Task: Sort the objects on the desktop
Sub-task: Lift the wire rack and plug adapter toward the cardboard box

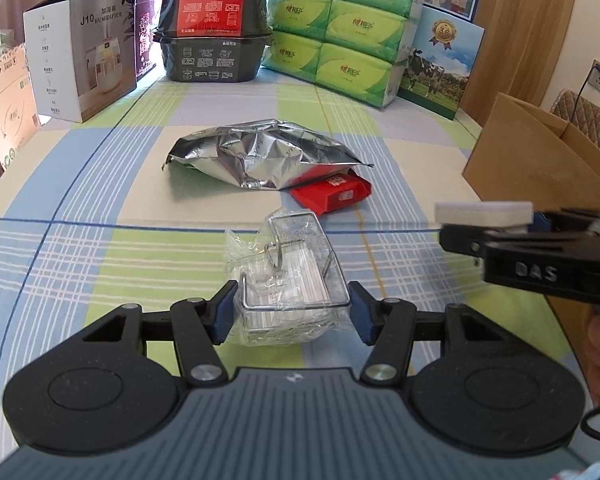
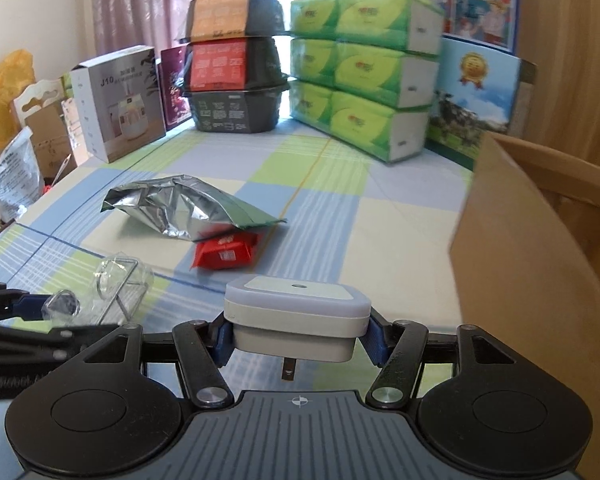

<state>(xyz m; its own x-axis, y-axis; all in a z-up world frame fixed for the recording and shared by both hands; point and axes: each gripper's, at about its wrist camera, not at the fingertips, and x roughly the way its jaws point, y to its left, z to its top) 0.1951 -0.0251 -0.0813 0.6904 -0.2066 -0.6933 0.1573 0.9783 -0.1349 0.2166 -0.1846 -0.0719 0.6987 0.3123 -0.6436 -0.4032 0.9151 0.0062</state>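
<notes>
1. Two hand-held grippers in use. The left hand-held gripper (image 1: 292, 312) has its blue pads on either side of a wire rack in a clear plastic wrapper (image 1: 290, 276), which lies on the counter (image 1: 100, 248); the pads touch the wrapper, so it is grasping the rack.
2. The right hand-held gripper (image 2: 298, 338) is clenched on a white plug-in night light (image 2: 298, 320), held above the counter with its metal prong pointing down. In the left wrist view this hand-held gripper sits to the right of the rack, just in front of the cardboard box (image 1: 540, 160).
3. One crumpled silver foil bag (image 1: 260, 156) lies mid-counter, beyond the rack.
4. One red packet (image 1: 332, 194) lies partly under the near right edge of the foil bag.
5. One open cardboard box stands at the right edge of the counter.
6. Back row, left to right: a white humidifier box (image 1: 84, 64), stacked black food bowls with red and orange labels (image 1: 214, 36), stacked green tissue packs (image 1: 348, 28), and a milk carton box with a cow picture (image 1: 440, 64).
7. The counter is covered by a checked cloth in blue, green and cream.
</notes>
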